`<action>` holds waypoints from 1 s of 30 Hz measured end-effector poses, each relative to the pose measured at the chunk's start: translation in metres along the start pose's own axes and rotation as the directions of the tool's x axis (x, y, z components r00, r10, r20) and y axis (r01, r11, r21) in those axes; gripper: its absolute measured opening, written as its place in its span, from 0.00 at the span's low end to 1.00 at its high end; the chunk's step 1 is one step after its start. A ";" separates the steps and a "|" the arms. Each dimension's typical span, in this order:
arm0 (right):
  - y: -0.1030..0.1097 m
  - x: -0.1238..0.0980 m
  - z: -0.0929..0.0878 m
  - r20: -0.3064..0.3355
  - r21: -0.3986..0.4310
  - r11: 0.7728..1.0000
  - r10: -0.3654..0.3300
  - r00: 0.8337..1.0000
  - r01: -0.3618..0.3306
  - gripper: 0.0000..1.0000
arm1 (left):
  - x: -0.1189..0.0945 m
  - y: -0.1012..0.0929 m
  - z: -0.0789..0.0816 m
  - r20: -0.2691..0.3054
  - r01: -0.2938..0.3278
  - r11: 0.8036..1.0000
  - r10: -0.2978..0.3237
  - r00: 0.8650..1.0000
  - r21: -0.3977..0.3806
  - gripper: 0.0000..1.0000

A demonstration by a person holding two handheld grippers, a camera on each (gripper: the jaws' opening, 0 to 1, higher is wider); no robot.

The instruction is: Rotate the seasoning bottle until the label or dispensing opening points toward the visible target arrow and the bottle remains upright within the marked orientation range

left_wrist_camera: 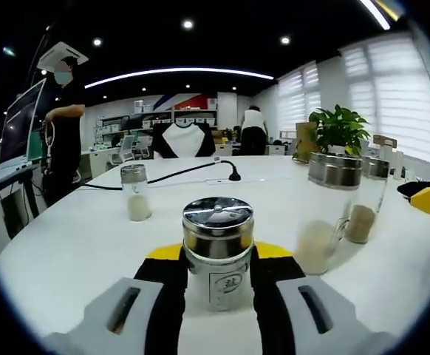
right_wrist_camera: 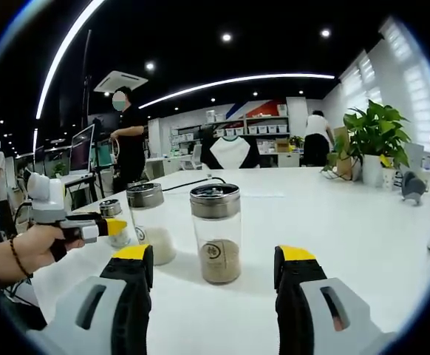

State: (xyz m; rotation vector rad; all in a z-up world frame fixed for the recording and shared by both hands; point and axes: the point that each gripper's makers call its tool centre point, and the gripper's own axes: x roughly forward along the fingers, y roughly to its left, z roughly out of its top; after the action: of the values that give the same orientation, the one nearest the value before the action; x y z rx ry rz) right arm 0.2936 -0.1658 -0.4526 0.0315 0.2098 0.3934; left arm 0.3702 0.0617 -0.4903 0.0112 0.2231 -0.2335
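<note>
Inspector: Seasoning bottle status, please — where does it stand?

Operator: One clear glass seasoning bottle with a chrome shaker lid sits upright on the round white table, and my left gripper has its black, yellow-tipped jaws pressed against both sides of it. I see a small printed label facing the camera. From the right gripper view I see that same left gripper held in a person's hand, closed on a bottle at the table's edge.

Inspector: And the right gripper?

Operator: My right gripper stands open, holding nothing. A second glass bottle with brown granules stands upright just beyond the jaws, roughly centred between them, untouched. Beside it, touching or nearly so, stands a glass bottle of white powder.

Inspector: Other items?

Operator: In the left gripper view, a small glass shaker with pale contents stands well apart on the left, a black cable runs behind it, and a green potted plant sits far right. I cannot make out any arrow marking.
</note>
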 end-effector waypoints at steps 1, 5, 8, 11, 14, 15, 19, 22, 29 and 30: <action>0.000 0.000 0.000 0.000 0.000 1.000 0.000 1.000 0.000 0.67 | 0.001 0.000 0.000 0.001 0.004 1.000 -0.004 1.000 0.001 0.35; 0.000 0.000 0.000 0.002 -0.001 1.000 0.001 1.000 -0.001 0.67 | 0.002 -0.002 0.001 0.008 0.024 1.000 -0.024 1.000 0.003 0.35; -0.001 -0.001 0.000 0.003 0.000 1.000 -0.001 1.000 0.001 0.67 | 0.004 -0.005 0.001 0.008 0.047 0.999 -0.047 0.999 0.012 0.35; -0.001 -0.001 0.001 0.005 -0.001 1.000 -0.003 1.000 0.003 0.67 | 0.004 -0.005 0.001 0.009 0.058 0.998 -0.058 0.998 0.012 0.35; 0.000 -0.001 0.001 0.005 -0.003 1.000 -0.001 1.000 0.001 0.67 | 0.005 -0.005 0.002 0.009 0.070 0.997 -0.070 0.997 0.015 0.35; 0.000 -0.001 0.001 0.005 -0.003 1.000 0.000 1.000 0.000 0.67 | 0.005 -0.005 0.002 0.006 0.076 0.997 -0.076 0.997 0.019 0.35; 0.001 0.000 0.001 0.003 0.000 1.000 0.001 1.000 -0.001 0.67 | 0.007 -0.007 0.002 0.009 0.092 0.996 -0.092 0.996 0.020 0.35; 0.001 0.000 0.001 0.003 -0.001 1.000 0.003 1.000 -0.003 0.67 | 0.007 -0.007 0.002 0.010 0.092 0.996 -0.093 0.996 0.019 0.35; 0.001 0.000 0.001 0.000 -0.001 1.000 0.000 1.000 0.000 0.67 | 0.007 -0.007 0.003 0.014 0.090 0.996 -0.090 0.996 0.019 0.35; 0.001 0.000 0.001 0.000 -0.001 1.000 0.000 1.000 0.000 0.67 | 0.007 -0.007 0.003 0.015 0.090 0.996 -0.090 0.996 0.020 0.35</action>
State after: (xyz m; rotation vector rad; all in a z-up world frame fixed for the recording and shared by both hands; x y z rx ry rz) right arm 0.2933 -0.1652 -0.4514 0.0308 0.2092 0.3933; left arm 0.3753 0.0532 -0.4889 0.0184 0.2055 -0.3256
